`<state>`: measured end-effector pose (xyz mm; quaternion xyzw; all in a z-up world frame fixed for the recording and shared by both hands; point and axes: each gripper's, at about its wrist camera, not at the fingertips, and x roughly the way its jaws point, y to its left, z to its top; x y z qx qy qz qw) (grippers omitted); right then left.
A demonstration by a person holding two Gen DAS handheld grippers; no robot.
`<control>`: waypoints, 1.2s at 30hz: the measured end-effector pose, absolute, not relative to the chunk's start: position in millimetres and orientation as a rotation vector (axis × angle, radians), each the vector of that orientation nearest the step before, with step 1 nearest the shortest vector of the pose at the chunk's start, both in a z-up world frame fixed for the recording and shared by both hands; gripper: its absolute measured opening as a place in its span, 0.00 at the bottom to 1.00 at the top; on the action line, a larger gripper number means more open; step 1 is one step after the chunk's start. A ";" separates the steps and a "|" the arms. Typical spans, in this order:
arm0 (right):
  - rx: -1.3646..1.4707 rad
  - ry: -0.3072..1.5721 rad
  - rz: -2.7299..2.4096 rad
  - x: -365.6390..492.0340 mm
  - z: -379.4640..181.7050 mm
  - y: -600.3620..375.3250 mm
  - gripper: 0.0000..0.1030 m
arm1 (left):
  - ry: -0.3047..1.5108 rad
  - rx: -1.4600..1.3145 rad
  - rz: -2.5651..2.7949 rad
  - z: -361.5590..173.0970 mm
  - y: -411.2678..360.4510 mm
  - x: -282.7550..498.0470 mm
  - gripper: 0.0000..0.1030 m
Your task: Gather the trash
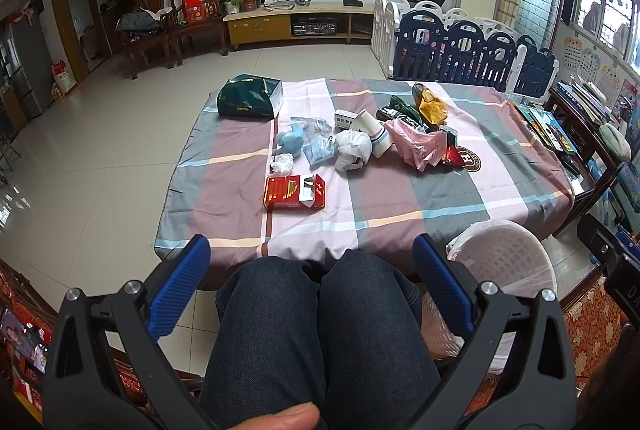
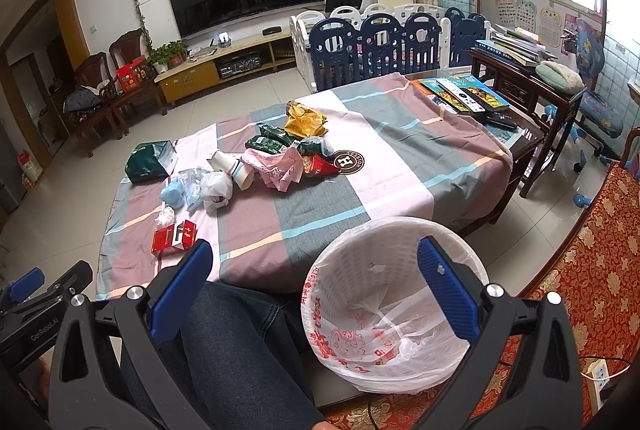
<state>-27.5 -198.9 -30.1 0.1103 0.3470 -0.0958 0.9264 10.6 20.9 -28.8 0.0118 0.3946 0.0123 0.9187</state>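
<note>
In the left wrist view, the left gripper [image 1: 312, 262] hangs low over the person's knees with its jaws spread wide and nothing between them; the trash lies ahead and above in the frame, on the table [image 1: 400, 198]. Nearest, just left of centre, is the red carton [image 1: 294, 193], its long axis running across the frame, with a small crumpled tissue [image 1: 282, 163] just beyond it. Further back sit the white crumpled bag [image 1: 352, 148], a paper cup [image 1: 374, 132] and pink wrapper [image 1: 420, 146]. The lined bin [image 1: 504, 258] shows at lower right. In the right wrist view, the right gripper [image 2: 316, 266] is likewise wide open and empty, almost over the bin [image 2: 396, 306], while the red carton [image 2: 174, 238] lies at left beside its left finger. The left arm looks nearer the carton; nothing stands between.
</note>
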 end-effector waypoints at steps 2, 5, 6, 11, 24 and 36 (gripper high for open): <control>0.227 0.711 -0.196 -27.7 -30.1 -198.8 0.97 | 0.814 0.024 0.026 -28.9 21.5 10.2 0.97; 0.228 0.713 -0.196 -27.3 -30.1 -198.7 0.97 | 0.815 0.023 0.026 -28.8 21.8 10.2 0.97; 0.227 0.713 -0.196 -27.6 -30.4 -198.1 0.97 | 0.815 0.023 0.026 -28.6 21.8 10.6 0.97; 0.229 0.714 -0.196 -27.8 -30.8 -197.9 0.97 | 0.815 0.023 0.026 -28.7 21.9 10.7 0.97; 0.230 0.725 -0.195 -26.5 -39.3 -191.4 0.97 | 0.830 0.008 0.016 -34.3 23.5 13.9 0.97; 0.232 0.730 -0.203 -19.3 -47.2 -200.4 0.97 | 0.856 -0.011 0.005 -43.6 23.4 22.1 0.97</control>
